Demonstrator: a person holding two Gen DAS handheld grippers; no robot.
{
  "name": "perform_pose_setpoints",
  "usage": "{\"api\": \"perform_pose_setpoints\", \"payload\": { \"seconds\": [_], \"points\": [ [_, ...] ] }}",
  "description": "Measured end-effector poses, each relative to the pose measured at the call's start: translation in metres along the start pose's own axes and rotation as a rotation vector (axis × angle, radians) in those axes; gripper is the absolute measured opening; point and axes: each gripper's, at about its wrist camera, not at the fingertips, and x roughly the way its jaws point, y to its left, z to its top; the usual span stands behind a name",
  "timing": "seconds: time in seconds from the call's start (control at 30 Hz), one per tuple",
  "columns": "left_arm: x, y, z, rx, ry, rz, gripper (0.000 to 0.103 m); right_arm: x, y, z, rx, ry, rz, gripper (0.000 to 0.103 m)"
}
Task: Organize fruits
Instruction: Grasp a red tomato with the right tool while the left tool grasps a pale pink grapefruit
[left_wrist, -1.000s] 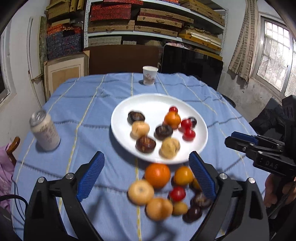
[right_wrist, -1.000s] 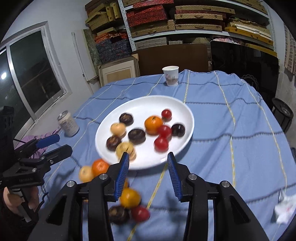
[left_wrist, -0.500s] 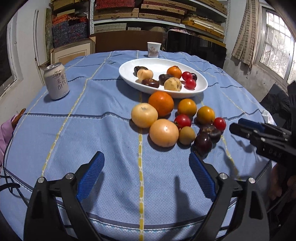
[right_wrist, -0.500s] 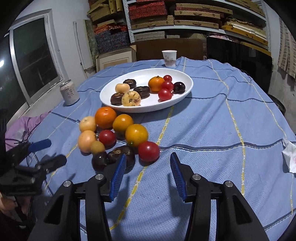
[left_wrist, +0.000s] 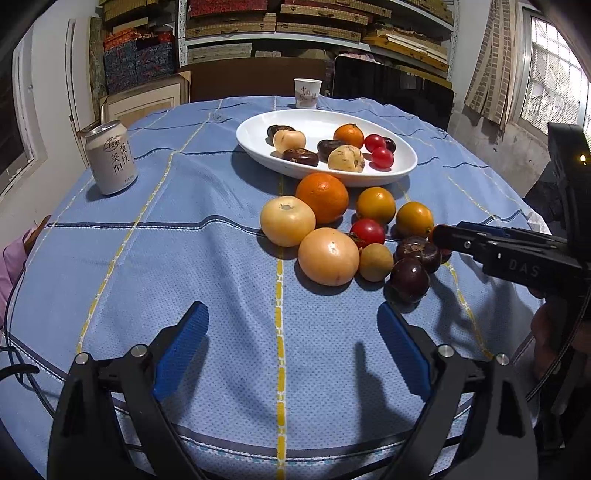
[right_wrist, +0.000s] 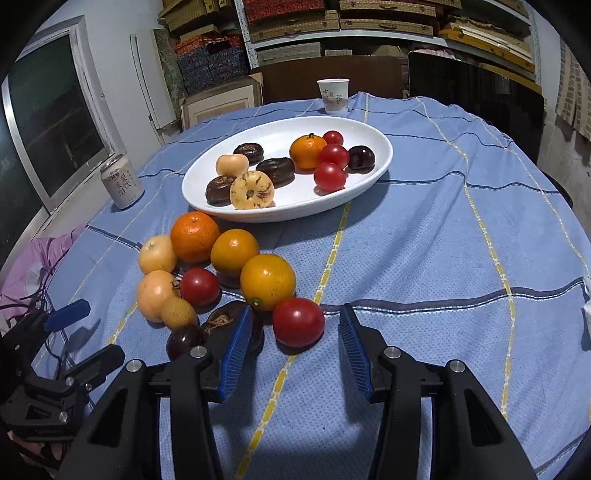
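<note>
A white oval plate (left_wrist: 258, 147) (right_wrist: 369, 177) holds several fruits: an orange, red tomatoes, dark fruits and pale ones. In front of it on the blue tablecloth lies a loose cluster: a big orange (left_wrist: 322, 197) (right_wrist: 194, 236), yellow-orange fruits, pale round fruits, red tomatoes and dark fruits. My right gripper (right_wrist: 293, 345) is open, low over the cloth, its jaws on either side of a red tomato (right_wrist: 298, 322) without touching it. My left gripper (left_wrist: 291, 350) is open and empty, well short of the cluster. The right gripper also shows in the left wrist view (left_wrist: 454, 236).
A drink can (left_wrist: 110, 158) (right_wrist: 122, 181) stands at the left of the table. A paper cup (left_wrist: 307, 93) (right_wrist: 333, 95) stands at the far edge behind the plate. Shelves with boxes, a dark chair back and a black panel lie beyond the table.
Both grippers have dropped low and pulled back toward the near side of the table, then crept forward. The right gripper has closed in around the red tomato. Both stay open.
</note>
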Motion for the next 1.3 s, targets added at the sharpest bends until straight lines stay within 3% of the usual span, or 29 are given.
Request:
{"api": "perform_pose_setpoints", "payload": {
  "seconds": [0.17,0.23,0.37,0.53,0.67,0.87,0.93,1.3],
  "points": [
    [-0.001,-0.001,0.0,-0.001,-0.002,-0.001,0.09,0.005,-0.003,0.003,0.02,0.019,0.007,0.049],
    [-0.001,-0.001,0.0,0.002,-0.002,-0.001,0.09,0.007,-0.003,0.002,0.018,0.037,0.021,0.031],
    [-0.001,-0.002,-0.001,0.011,-0.006,0.005,0.09,0.006,0.0,-0.002,0.003,0.045,0.027,0.03],
    [-0.001,-0.001,0.002,-0.001,-0.002,0.016,0.09,-0.008,0.004,-0.012,-0.028,-0.008,0.011,0.03],
    [0.002,0.002,0.025,-0.059,-0.01,0.012,0.09,-0.016,0.005,-0.02,-0.034,-0.037,0.036,0.03],
    [0.04,-0.003,0.05,-0.093,0.072,0.044,0.09,-0.014,-0.004,-0.02,0.009,-0.027,0.071,0.031],
    [0.048,-0.002,0.048,-0.106,0.104,0.042,0.092,-0.015,-0.007,-0.02,0.022,-0.031,0.087,0.031],
    [0.02,0.006,0.027,-0.027,0.091,0.143,0.095,-0.018,-0.01,-0.021,0.035,-0.051,0.113,0.031]
  ]
}}
